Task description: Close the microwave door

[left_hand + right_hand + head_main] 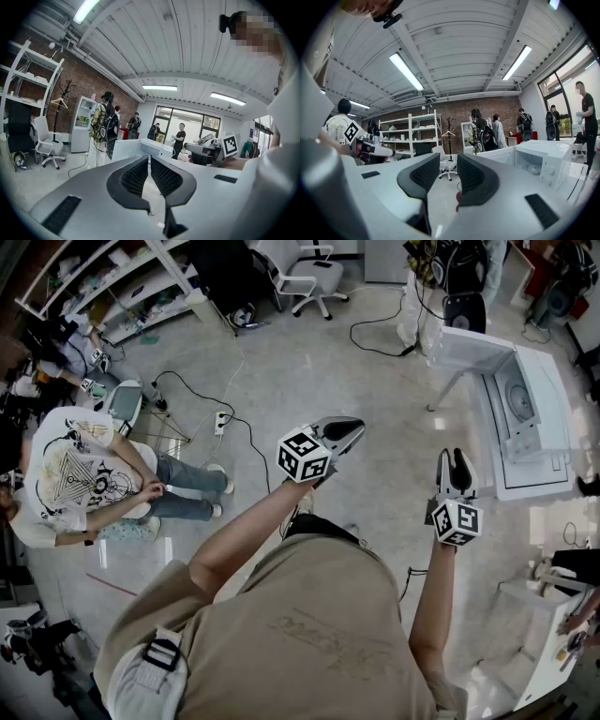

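A white microwave [539, 442] stands at the right of the head view with its door [473, 348] swung wide open toward the far side. Its round turntable shows inside. Both grippers hang in the air short of it, touching nothing. My left gripper [344, 434] is shut and empty, well to the left of the microwave. My right gripper [455, 470] is nearer to it, jaws a little apart with nothing between them. The left gripper view shows the microwave [150, 147] far beyond the left gripper [149, 160]. In the right gripper view the microwave [543, 164] lies right of the right gripper [448, 161].
A person sits at the left [84, 479], beside a power strip [221, 422] and cables trailing over the floor. An office chair [314, 277] and white shelves [112, 277] stand at the back. Several people stand beyond the microwave. A white table [553, 624] is at the lower right.
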`<action>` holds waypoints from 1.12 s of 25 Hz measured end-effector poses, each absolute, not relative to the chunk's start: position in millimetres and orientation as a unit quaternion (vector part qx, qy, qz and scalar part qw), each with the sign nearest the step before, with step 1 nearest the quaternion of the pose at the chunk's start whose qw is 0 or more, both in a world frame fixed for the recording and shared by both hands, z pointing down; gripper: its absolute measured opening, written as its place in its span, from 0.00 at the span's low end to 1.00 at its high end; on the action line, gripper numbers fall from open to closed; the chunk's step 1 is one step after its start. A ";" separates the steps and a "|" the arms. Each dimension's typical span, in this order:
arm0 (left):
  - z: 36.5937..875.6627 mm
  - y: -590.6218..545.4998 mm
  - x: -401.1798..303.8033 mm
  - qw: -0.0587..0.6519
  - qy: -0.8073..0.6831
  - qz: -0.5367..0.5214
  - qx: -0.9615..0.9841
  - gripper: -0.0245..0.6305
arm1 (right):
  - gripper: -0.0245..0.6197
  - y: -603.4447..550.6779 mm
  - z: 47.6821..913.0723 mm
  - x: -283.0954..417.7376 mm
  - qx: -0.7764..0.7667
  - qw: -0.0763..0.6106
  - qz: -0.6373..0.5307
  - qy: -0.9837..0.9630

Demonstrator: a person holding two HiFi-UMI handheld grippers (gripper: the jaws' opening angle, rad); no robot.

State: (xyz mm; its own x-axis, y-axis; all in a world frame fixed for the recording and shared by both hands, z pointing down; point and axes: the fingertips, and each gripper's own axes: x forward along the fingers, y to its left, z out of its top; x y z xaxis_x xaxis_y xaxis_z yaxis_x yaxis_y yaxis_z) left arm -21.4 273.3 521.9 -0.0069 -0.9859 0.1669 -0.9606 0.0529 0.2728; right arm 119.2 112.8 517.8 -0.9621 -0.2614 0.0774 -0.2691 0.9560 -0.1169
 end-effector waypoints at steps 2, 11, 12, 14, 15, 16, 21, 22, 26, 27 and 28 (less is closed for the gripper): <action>522.5 273.6 -18.9 0.157 -0.711 -0.043 0.684 0.05 | 0.22 110.8 520.0 120.3 0.130 0.033 0.064 -0.989; 529.5 269.9 -18.0 0.162 -0.715 -0.039 0.679 0.05 | 0.22 110.3 520.6 118.0 0.107 0.028 0.065 -0.992; 529.9 267.5 -17.5 0.163 -0.714 -0.040 0.679 0.05 | 0.22 111.5 519.4 117.9 0.094 0.023 0.075 -0.992; 528.8 264.6 -17.1 0.162 -0.713 -0.040 0.681 0.05 | 0.23 113.8 516.4 116.8 0.079 0.015 0.093 -0.992; 527.6 263.9 -17.3 0.162 -0.713 -0.040 0.681 0.05 | 0.23 114.3 515.6 115.7 0.078 0.015 0.093 -0.992; 526.4 263.6 -17.9 0.160 -0.713 -0.039 0.682 0.05 | 0.23 114.2 515.4 114.2 0.078 0.017 0.090 -0.993; 524.5 262.8 -31.0 0.157 -0.717 -0.035 0.678 0.05 | 0.23 107.5 514.9 98.7 0.079 0.013 0.088 -0.993; 525.1 260.8 -33.8 0.158 -0.718 -0.034 0.677 0.05 | 0.23 103.6 515.8 95.5 0.079 0.013 0.090 -0.993; 529.1 247.8 -51.1 0.162 -0.727 -0.034 0.666 0.05 | 0.23 76.8 525.5 75.8 0.081 0.015 0.097 -0.992; 531.2 245.6 -59.7 0.164 -0.730 -0.034 0.663 0.05 | 0.23 71.1 528.8 67.2 0.081 0.016 0.100 -0.992; 534.6 242.6 -68.1 0.166 -0.731 -0.034 0.661 0.05 | 0.23 66.0 531.8 60.5 0.085 0.019 0.102 -0.991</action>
